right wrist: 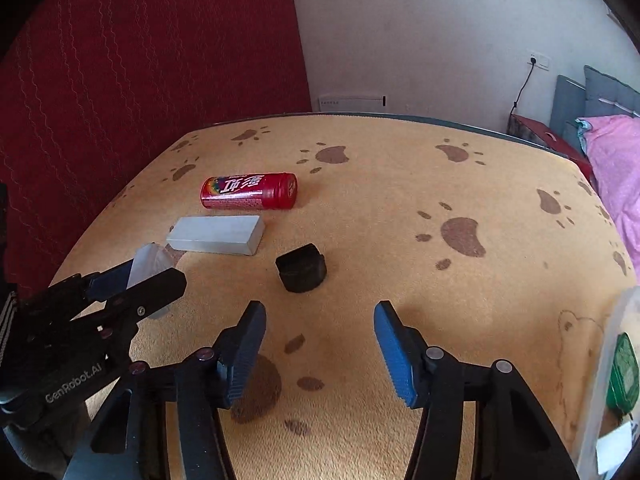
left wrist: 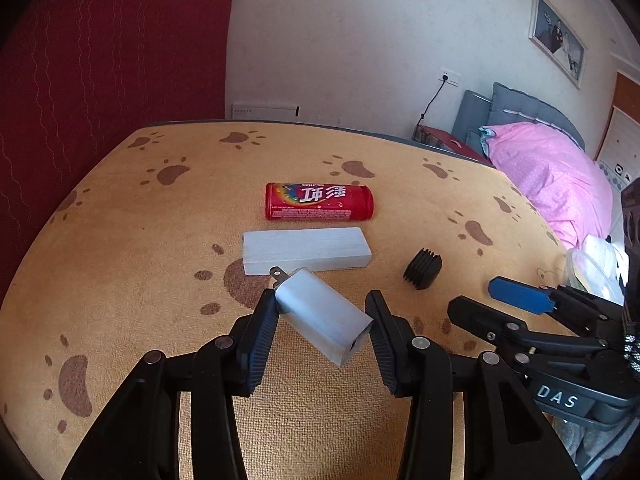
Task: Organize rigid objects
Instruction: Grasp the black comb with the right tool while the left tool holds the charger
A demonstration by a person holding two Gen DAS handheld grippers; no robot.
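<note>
Item: silver charger [left wrist: 324, 314], clamped diagonally in left gripper [left wrist: 322, 318] above desk [left wrist: 160, 220]; may twist loose. Right gripper [right wrist: 320, 344] apart, empty; black cap [right wrist: 301, 268] at its 12 o'clock.

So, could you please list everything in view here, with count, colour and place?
candy tube: one, red, lying on its side, farthest back on the table.
block: one, pale grey, lying just in front of the tube.
charger: one, silver-white, prongs out, held tilted above the table.
ribbed cap: one, black, right of the block.
table cover: one, orange with brown paw prints.
bedding: pink, far right.
left gripper: fingers shut on the charger.
right gripper: fingers open, nothing between them.
</note>
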